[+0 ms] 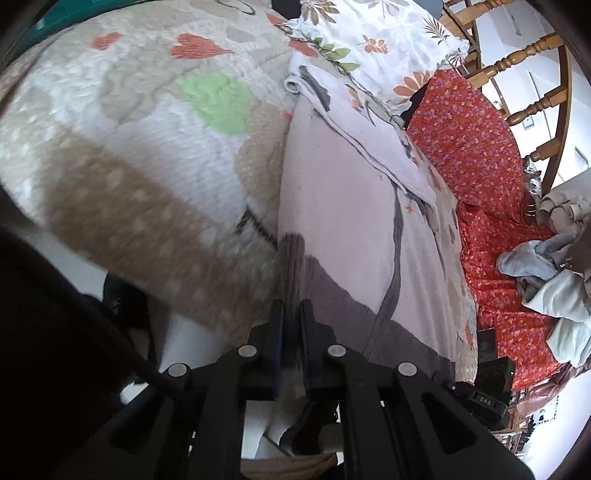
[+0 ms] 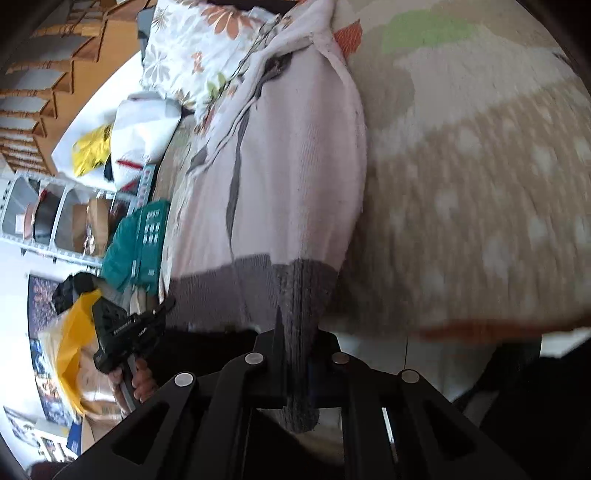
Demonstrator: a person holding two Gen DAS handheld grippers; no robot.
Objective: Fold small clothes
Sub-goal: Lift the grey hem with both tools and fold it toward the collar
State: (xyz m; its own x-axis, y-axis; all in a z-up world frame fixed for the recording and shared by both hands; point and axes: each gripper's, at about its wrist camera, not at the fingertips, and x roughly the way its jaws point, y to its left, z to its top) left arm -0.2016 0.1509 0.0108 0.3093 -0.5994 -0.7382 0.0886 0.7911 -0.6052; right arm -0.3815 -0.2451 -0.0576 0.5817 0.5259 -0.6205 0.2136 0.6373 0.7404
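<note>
A small pale pink garment (image 1: pixel 343 206) with grey seams and a grey ribbed waistband lies stretched along the bed. My left gripper (image 1: pixel 291 314) is shut on one corner of the grey waistband (image 1: pixel 295 258). My right gripper (image 2: pixel 295 332) is shut on the other corner of the waistband (image 2: pixel 299 291), which hangs down between its fingers. The garment (image 2: pixel 295 158) is held taut from the hem, its far end resting near the floral pillow. The left gripper (image 2: pixel 129 328) also shows at the left of the right wrist view, held in a hand.
A quilted bedspread (image 1: pixel 147 147) with hearts and a spotted brown band covers the bed. A floral pillow (image 1: pixel 373 33) lies at the far end. A red floral cloth (image 1: pixel 476 155) holds a pile of grey clothes (image 1: pixel 546 280). A teal basket (image 2: pixel 136 243) and wire shelves (image 2: pixel 55 214) stand beside the bed.
</note>
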